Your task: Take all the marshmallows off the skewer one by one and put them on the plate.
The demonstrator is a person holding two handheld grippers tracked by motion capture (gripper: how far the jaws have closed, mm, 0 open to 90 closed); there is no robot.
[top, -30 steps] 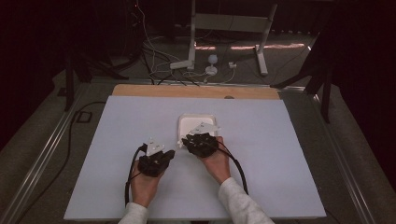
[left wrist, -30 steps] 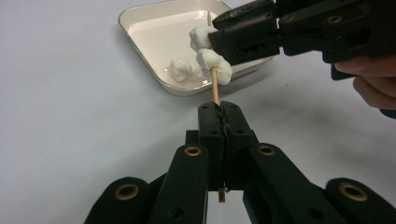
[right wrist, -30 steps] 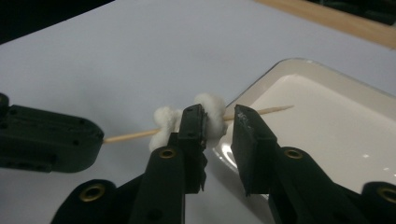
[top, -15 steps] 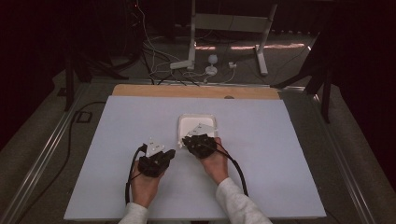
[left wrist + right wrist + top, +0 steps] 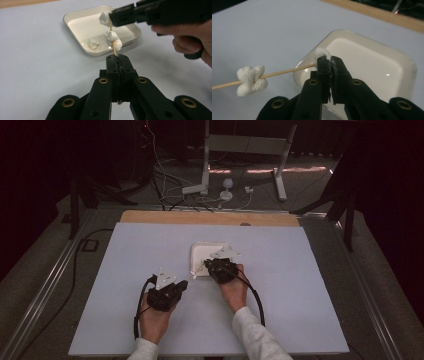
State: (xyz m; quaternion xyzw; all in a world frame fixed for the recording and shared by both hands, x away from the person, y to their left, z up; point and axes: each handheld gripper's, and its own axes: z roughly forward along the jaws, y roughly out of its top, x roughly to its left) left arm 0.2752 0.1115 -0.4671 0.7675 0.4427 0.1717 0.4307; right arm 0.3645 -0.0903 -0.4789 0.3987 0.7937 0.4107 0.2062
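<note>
My left gripper (image 5: 117,58) is shut on the lower end of a thin wooden skewer (image 5: 113,46), which carries one white marshmallow (image 5: 113,40) midway along. At the skewer's far tip, my right gripper (image 5: 329,60) is shut on a second marshmallow (image 5: 322,53), just over the near edge of a white square tray (image 5: 409,65). A third marshmallow (image 5: 93,43) lies inside the tray (image 5: 75,18). From above, the left gripper (image 5: 182,285) points right toward the right gripper (image 5: 207,265) at the tray's (image 5: 200,249) front edge.
The tray sits mid-table on a pale blue sheet (image 5: 125,270), with a wooden strip (image 5: 150,216) along the far edge. Cables and a metal stand (image 5: 205,170) lie on the floor beyond. Both forearms come in from the bottom.
The right gripper has shifted very slightly at the tray's front edge. The left hand has stayed where it was.
</note>
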